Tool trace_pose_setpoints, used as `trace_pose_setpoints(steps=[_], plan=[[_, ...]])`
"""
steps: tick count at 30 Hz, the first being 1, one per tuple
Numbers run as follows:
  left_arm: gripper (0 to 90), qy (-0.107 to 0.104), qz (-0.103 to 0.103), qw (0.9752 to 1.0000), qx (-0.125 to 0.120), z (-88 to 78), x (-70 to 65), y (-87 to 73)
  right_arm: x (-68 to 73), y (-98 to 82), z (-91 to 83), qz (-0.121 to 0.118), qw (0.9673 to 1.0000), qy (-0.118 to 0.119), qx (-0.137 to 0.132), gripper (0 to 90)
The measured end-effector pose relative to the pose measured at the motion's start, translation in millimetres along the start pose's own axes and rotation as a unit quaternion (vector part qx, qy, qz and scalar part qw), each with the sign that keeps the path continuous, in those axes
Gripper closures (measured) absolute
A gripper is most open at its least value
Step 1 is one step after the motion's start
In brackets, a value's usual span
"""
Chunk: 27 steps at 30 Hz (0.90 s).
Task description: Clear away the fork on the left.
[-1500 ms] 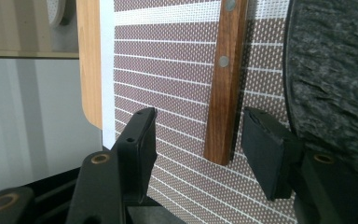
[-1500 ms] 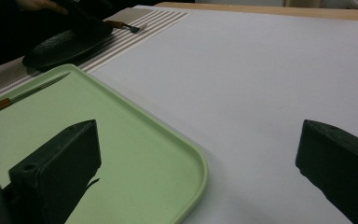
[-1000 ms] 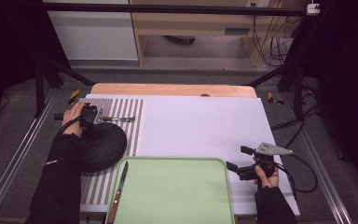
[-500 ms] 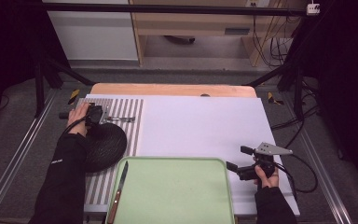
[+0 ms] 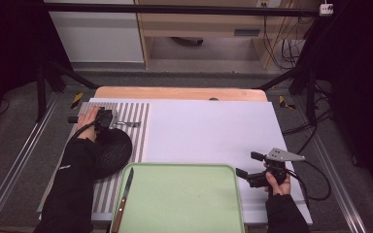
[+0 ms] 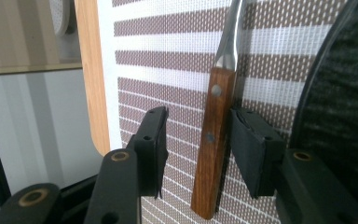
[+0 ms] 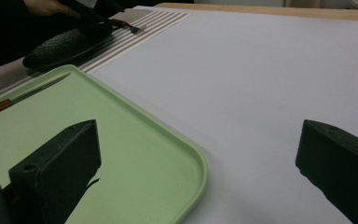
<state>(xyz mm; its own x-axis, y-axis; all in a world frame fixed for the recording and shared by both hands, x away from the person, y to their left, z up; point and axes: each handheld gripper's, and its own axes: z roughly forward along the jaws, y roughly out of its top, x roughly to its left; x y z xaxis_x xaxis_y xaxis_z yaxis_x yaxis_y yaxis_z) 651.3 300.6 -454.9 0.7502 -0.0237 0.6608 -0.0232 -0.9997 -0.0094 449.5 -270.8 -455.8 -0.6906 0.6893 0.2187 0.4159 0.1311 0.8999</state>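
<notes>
The left claw [image 6: 198, 154] has been closing around the fork [image 6: 213, 140] on the striped mat [image 6: 168, 70], not squeezing yet. Off-centre, the fork could twist away. The right claw [image 7: 198, 172] waits open.

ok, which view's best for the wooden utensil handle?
Left gripper view: the wooden handle sits close up between the jaws, rivets visible. High view shows the utensil tiny beside the left gripper; right gripper view shows only its distant tip.

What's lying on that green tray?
On the green tray lies one knife, along the left edge, wooden handle toward the person, blade pointing away. The rest of the tray is bare. The tray's near edge is cut off by the picture, so that strip stays unseen.
</notes>
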Motion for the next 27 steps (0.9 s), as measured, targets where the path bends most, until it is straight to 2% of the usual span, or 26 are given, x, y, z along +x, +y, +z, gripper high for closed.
trace_pose_setpoints(steps=[6,8,13,18,23,27], plan=[[57.1,-0.002,-0.002,1.0,-0.004,0.3,0.0,-0.6,0.1,0.0,0.1,0.0,1.0,0.001,0.0,0.6],[60.7,-0.006,-0.002,0.9999,-0.009,1.1,-0.8,-0.2,-0.1,0.0,0.3,-0.001,1.0,0.0,0.0,0.6],[61.6,-0.004,-0.005,0.9998,-0.018,3.3,-1.1,4.4,0.0,0.0,0.2,0.0,1.0,0.0,0.0,0.6],[63.3,-0.01,0.015,0.9998,-0.012,5.9,-0.7,9.5,0.1,-0.1,0.1,0.0,1.0,0.0,0.0,0.6],[70.1,-0.015,0.035,0.9993,-0.005,7.2,-2.3,11.5,0.0,0.0,-0.1,0.0,1.0,0.0,0.0,0.6],[74.2,-0.017,0.033,0.9993,-0.003,7.2,-3.8,12.0,0.5,-0.1,0.0,0.001,1.0,0.001,0.001,0.6]])
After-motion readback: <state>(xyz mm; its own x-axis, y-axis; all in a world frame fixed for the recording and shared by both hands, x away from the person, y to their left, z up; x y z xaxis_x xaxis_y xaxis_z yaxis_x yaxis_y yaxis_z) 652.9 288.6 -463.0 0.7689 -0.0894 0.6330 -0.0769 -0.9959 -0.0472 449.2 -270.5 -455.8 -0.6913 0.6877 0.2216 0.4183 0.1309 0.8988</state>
